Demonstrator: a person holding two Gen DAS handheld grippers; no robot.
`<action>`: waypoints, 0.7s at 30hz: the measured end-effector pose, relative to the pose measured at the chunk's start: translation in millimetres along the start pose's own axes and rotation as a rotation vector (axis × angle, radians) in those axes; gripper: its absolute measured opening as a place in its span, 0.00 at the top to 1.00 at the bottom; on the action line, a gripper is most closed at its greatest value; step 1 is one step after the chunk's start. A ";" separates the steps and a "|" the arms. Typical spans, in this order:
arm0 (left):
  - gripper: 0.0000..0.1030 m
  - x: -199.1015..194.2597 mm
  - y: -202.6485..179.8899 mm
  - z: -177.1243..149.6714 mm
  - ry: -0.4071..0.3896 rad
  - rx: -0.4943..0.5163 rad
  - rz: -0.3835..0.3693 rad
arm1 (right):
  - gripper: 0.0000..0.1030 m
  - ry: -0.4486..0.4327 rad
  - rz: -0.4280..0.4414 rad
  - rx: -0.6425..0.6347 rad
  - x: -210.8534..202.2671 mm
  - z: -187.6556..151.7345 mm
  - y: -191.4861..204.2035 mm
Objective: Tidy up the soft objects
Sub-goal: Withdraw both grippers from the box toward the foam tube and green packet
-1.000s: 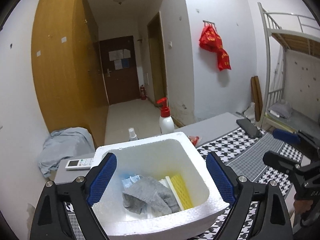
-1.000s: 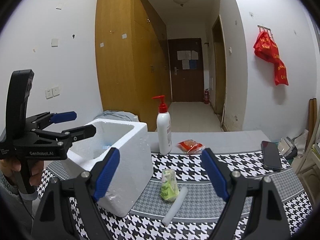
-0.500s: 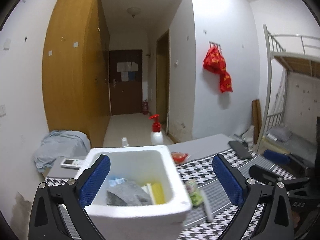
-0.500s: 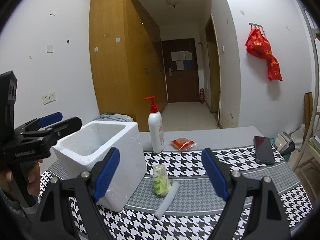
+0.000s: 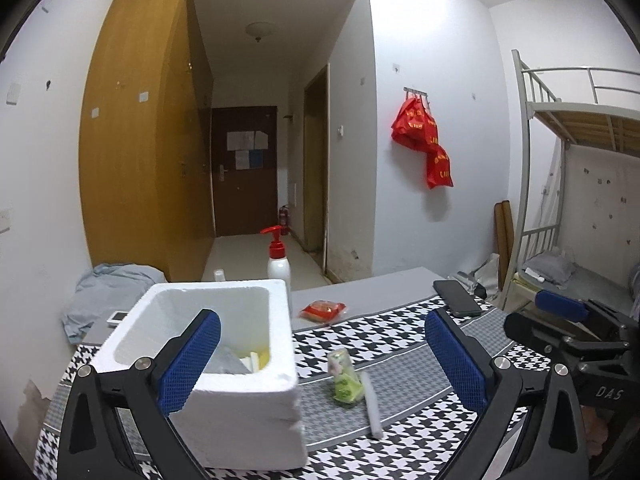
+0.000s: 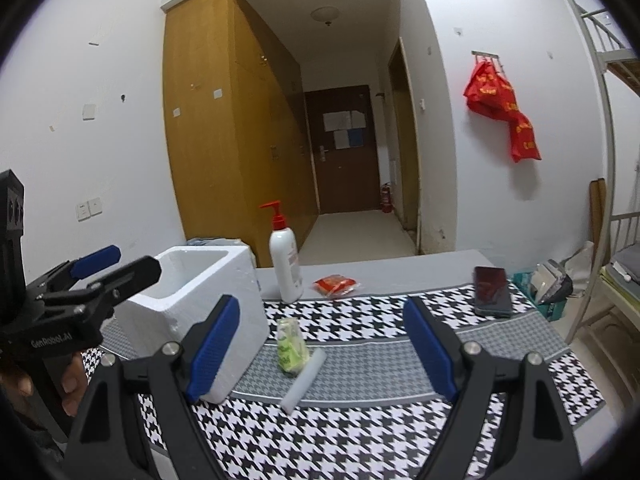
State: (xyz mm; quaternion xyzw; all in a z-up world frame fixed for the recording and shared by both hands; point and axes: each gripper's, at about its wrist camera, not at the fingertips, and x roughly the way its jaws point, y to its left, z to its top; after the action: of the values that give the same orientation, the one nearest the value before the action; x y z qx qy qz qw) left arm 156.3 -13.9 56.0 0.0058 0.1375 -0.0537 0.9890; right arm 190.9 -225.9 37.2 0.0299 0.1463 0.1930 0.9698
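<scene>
A white foam box (image 5: 224, 364) stands on the houndstooth table; it also shows in the right wrist view (image 6: 208, 300). Inside it lie a grey cloth (image 5: 228, 362) and a yellow sponge (image 5: 262, 358). A green packet (image 5: 344, 378) and a white foam stick (image 5: 372, 408) lie to the right of the box; both show in the right wrist view, the packet (image 6: 291, 346) and the stick (image 6: 304, 380). My left gripper (image 5: 320, 360) is open and empty, held back from the box. My right gripper (image 6: 320, 348) is open and empty above the table's front.
A red-pump lotion bottle (image 6: 285, 264), a red packet (image 6: 335, 285) and a black phone (image 6: 491, 291) sit toward the back. A remote (image 5: 119, 316) and a blue-grey cloth (image 5: 108, 292) lie far left. A bunk bed (image 5: 576, 208) stands at the right.
My left gripper has pulled back and up from over the box, so the box now sits lower left and the packet and stick come into view. My right gripper has drawn back slightly.
</scene>
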 end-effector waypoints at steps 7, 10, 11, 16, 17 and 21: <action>0.01 -0.1 -16.4 -10.3 0.006 0.005 -0.031 | 0.16 -0.006 -0.043 0.000 -14.2 -9.5 -9.4; 0.01 3.1 -22.0 -14.9 0.021 0.001 -0.051 | 0.16 0.003 -0.058 0.004 -16.4 -15.4 -14.5; 0.01 4.2 -23.9 -16.9 0.026 0.001 -0.052 | 0.16 0.008 -0.060 0.008 -16.7 -17.2 -16.7; 0.01 8.2 -30.2 -30.1 0.046 0.004 -0.076 | 0.16 0.032 -0.090 0.012 -17.9 -23.8 -26.1; 0.01 9.3 -30.7 -32.2 0.053 0.003 -0.081 | 0.16 0.037 -0.096 0.012 -17.8 -25.3 -28.0; 0.01 15.4 -36.1 -39.5 0.073 0.000 -0.091 | 0.16 0.058 -0.109 0.018 -15.9 -30.8 -32.8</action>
State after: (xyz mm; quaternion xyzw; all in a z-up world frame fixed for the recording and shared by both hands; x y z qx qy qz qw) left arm 156.4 -50.4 13.9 0.0015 0.1735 -0.0983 0.9799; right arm 179.8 -262.3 8.3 0.0249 0.1777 0.1393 0.9739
